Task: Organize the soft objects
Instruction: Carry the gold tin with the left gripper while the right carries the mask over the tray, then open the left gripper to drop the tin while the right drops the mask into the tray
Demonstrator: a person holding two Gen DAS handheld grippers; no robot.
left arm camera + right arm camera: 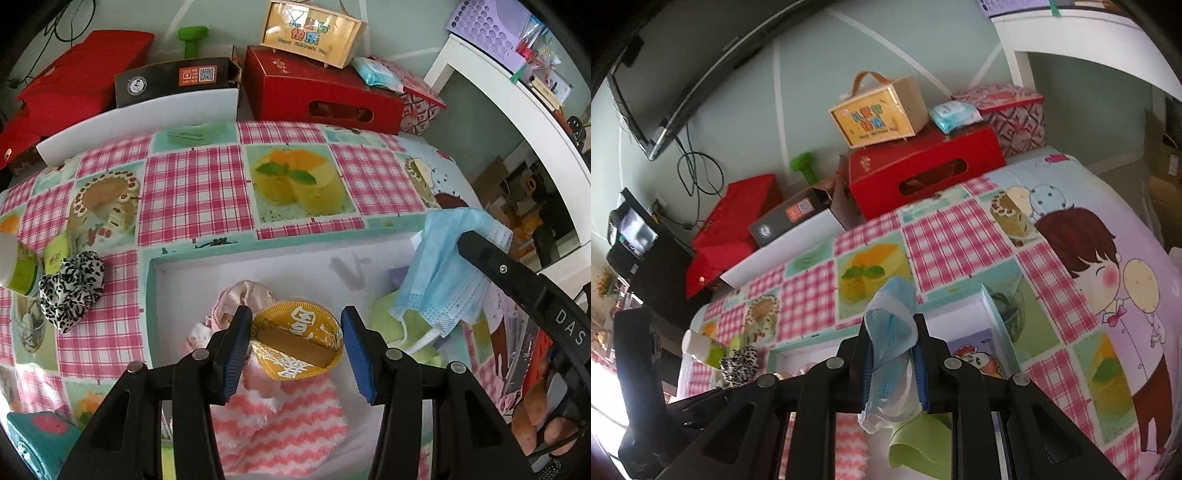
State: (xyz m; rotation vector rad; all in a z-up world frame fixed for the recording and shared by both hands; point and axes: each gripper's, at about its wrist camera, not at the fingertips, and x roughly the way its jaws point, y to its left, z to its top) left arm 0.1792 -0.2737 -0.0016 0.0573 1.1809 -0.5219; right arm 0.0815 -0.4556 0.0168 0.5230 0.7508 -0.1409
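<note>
Blue face mask (892, 325): pinched between the fingers of your right gripper (894, 363), hanging above the white box (258, 266) on the checked tablecloth (192, 192). Your left gripper (293, 354) hovers spread over the box, above a gold round item (299, 343) and pink striped cloth (280, 417). Leopard scrunchie (70, 291): on the tablecloth, left of the box.

Face masks: one, blue (447, 273), pinched in a claw
Scrunchies: two, one leopard-print (70, 291) on the table, one pale satin (242, 295) in the white box (258, 264)
Striped pink cloths: one (284, 417)
Green cloths: one (919, 443)
Gold round pouches: one (299, 343)
Red boxes: two, one with a cut-out handle (321, 96), one flat (74, 85)
Black cartons: one (177, 79)
Green dumbbells: one (192, 40)
Claws: two, left (295, 354), right (894, 354)
</note>
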